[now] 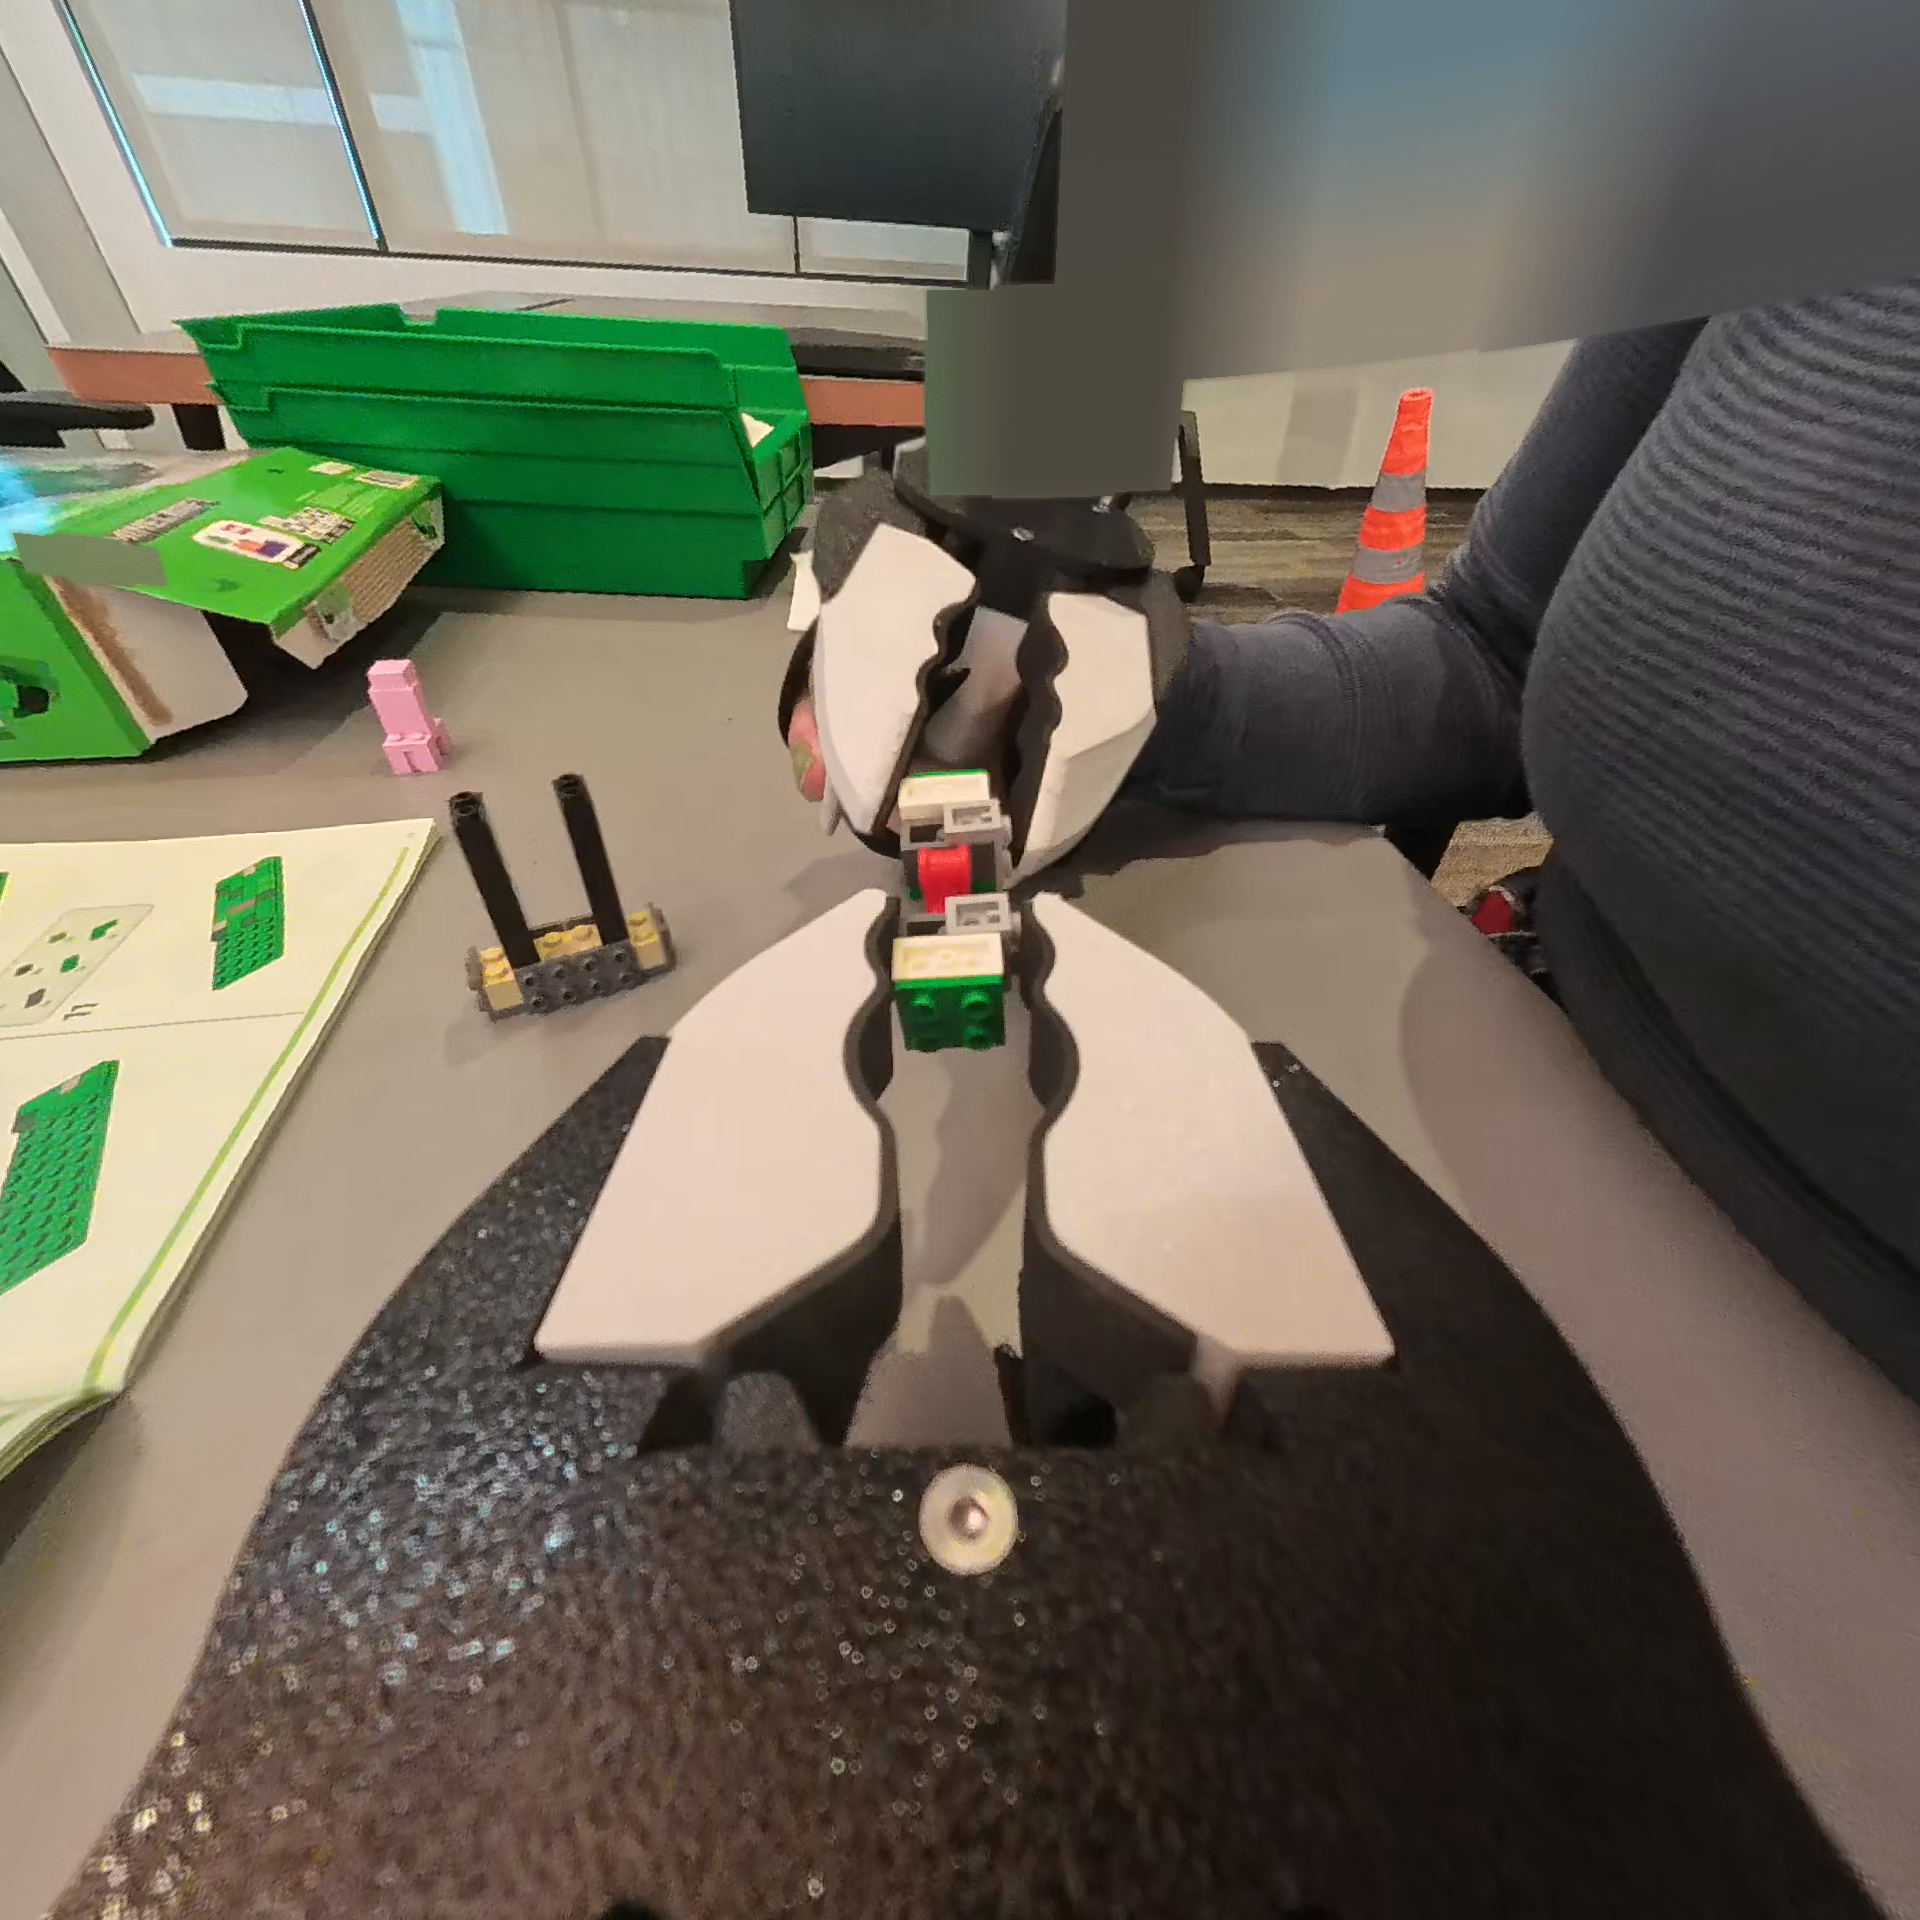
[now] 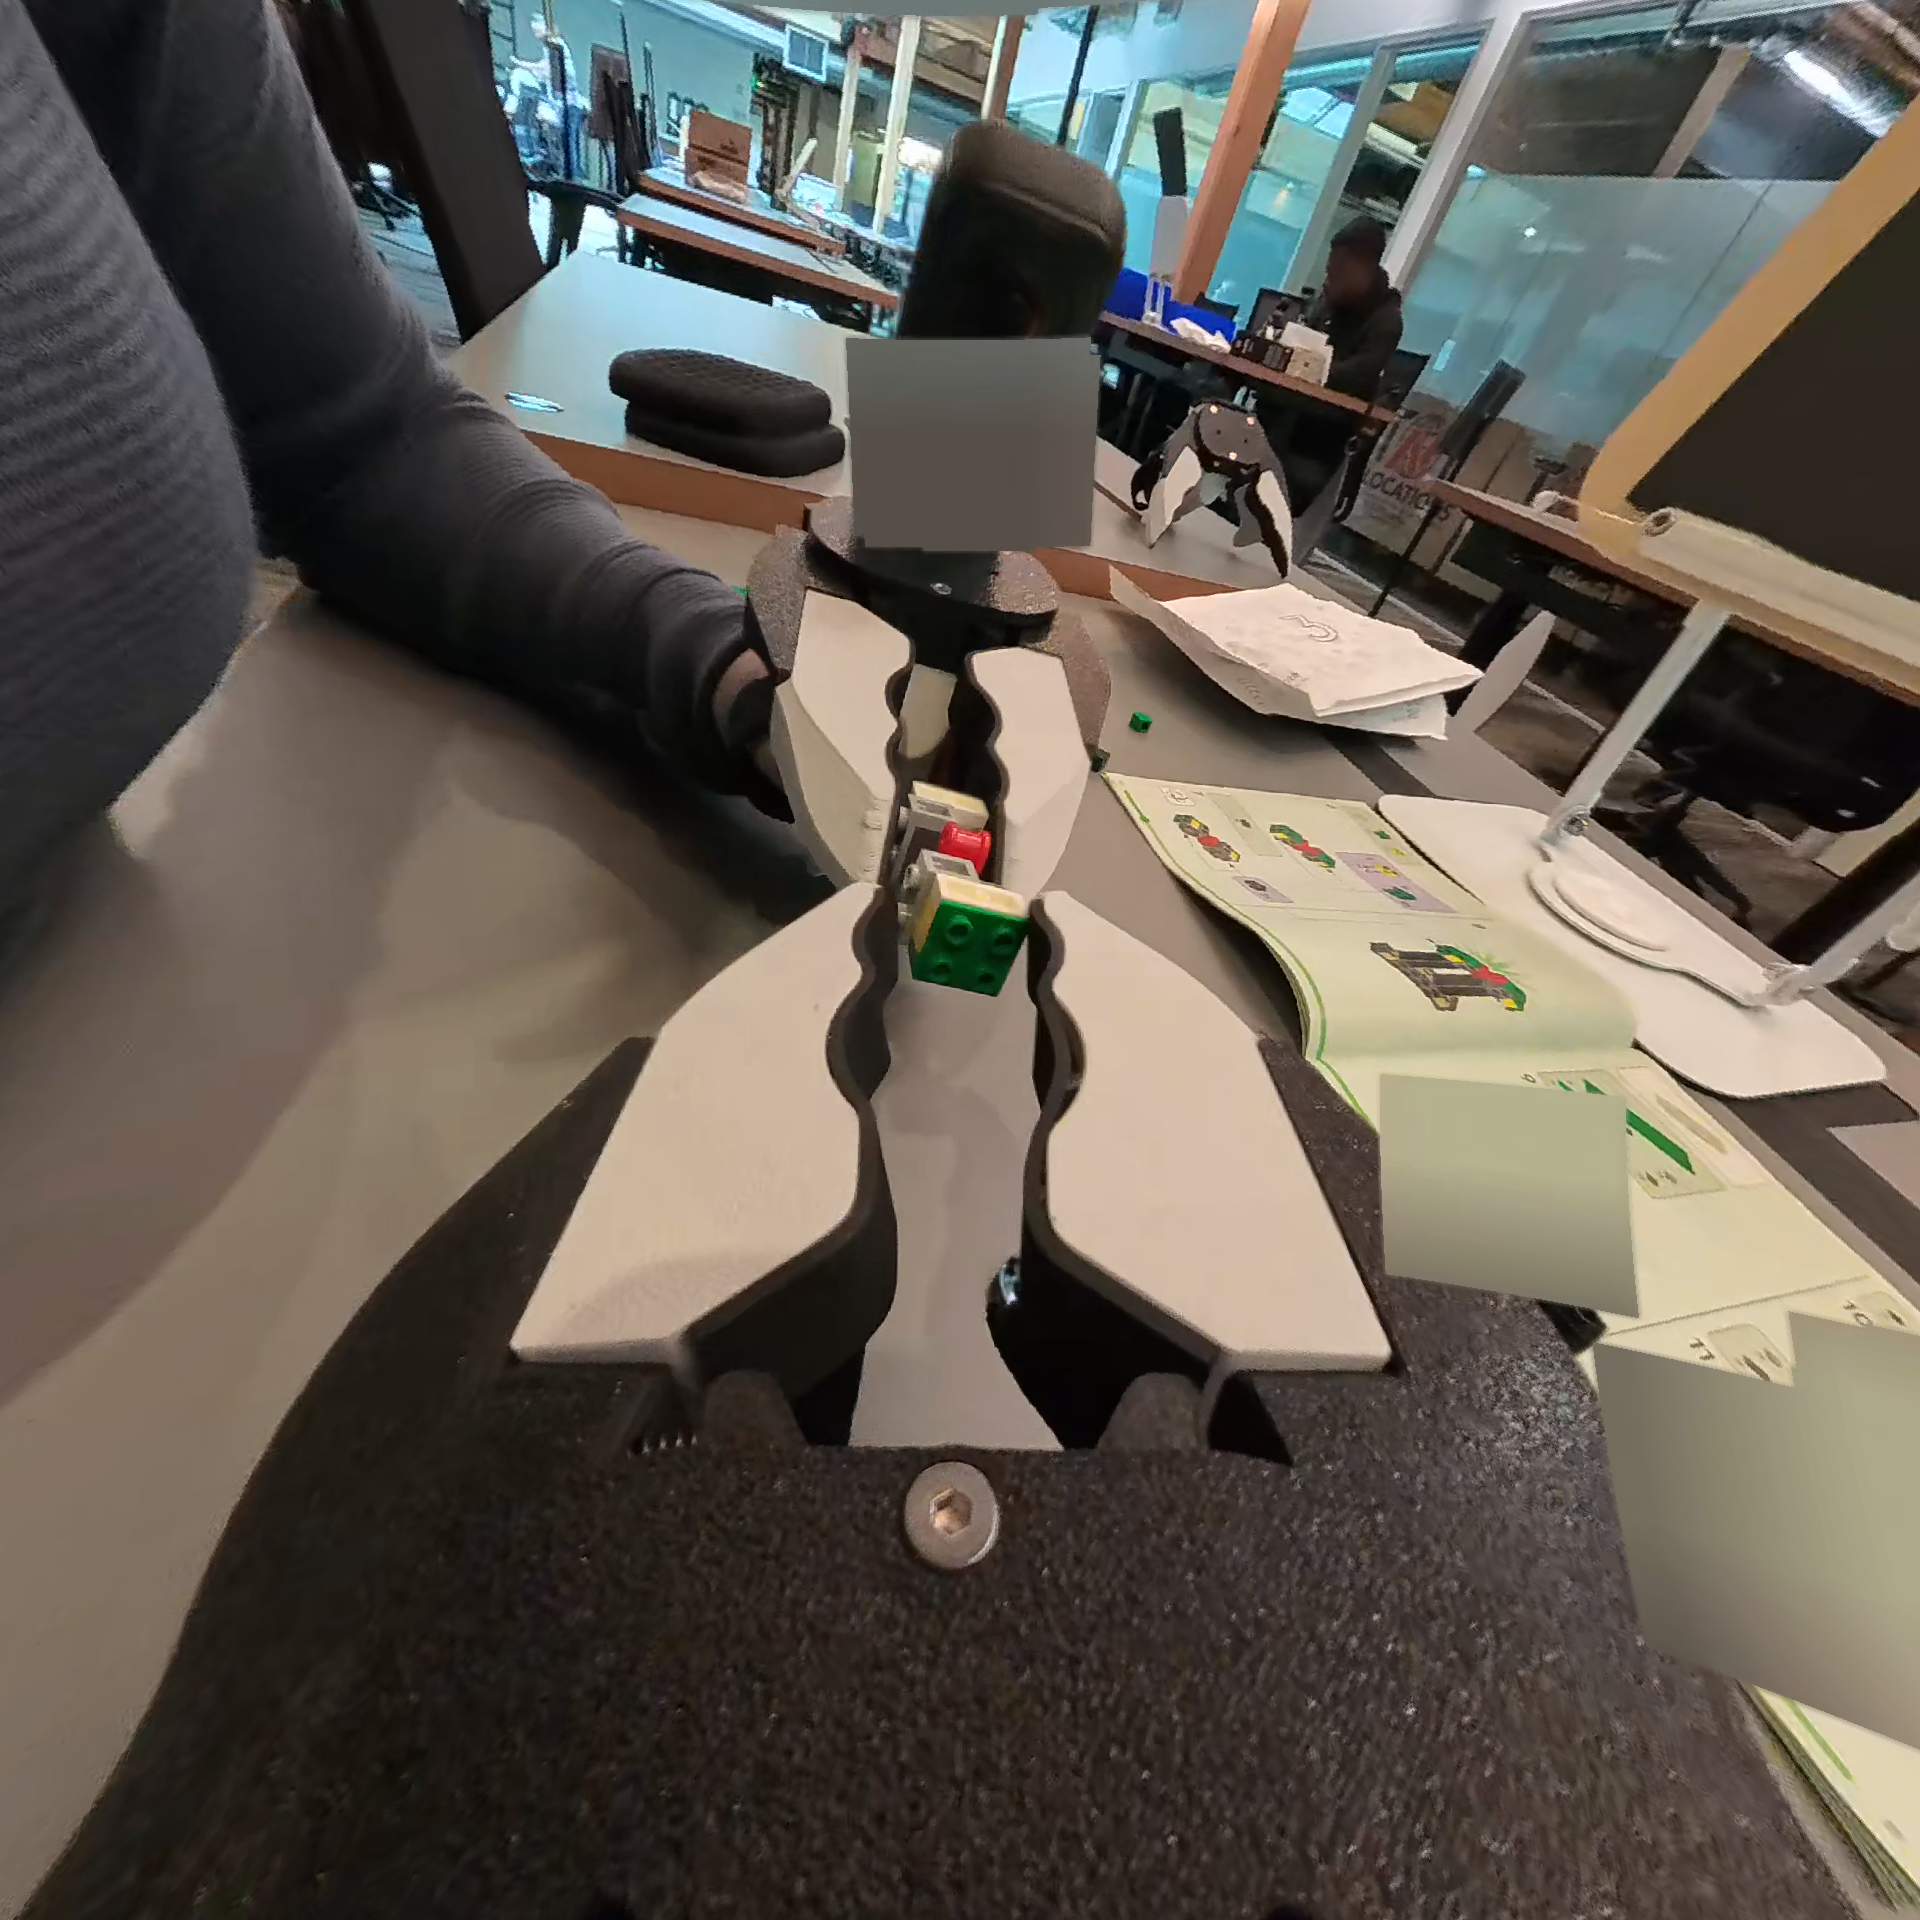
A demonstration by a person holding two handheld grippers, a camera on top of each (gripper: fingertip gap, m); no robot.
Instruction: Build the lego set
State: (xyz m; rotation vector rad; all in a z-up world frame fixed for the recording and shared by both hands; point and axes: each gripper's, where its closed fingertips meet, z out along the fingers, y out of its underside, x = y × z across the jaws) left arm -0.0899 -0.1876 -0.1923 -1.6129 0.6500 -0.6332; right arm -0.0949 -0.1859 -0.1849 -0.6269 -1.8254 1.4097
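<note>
A small lego assembly (image 1: 951, 997) has a green brick with a cream tile at each end, grey pieces and a red piece in the middle. It hangs above the grey table (image 1: 727, 1039) between the two grippers, which face each other tip to tip. My left gripper (image 1: 956, 914) is shut on the near end in the left wrist view. My right gripper (image 1: 951, 842) is shut on the far end there. In the right wrist view the right gripper (image 2: 951, 904) grips a slightly tilted green end (image 2: 966, 940), with the left gripper (image 2: 940, 862) opposite.
A dark base with two black pillars (image 1: 566, 935) and a pink figure (image 1: 407, 717) stand on the left. An open instruction booklet (image 1: 156, 1039) lies nearby, also seen in the right wrist view (image 2: 1455, 935). Behind are a green box (image 1: 208, 582) and green bins (image 1: 540, 457). A paper bag (image 2: 1299, 655), a loose green piece (image 2: 1140, 720) and a white lamp base (image 2: 1662, 935) lie on the right.
</note>
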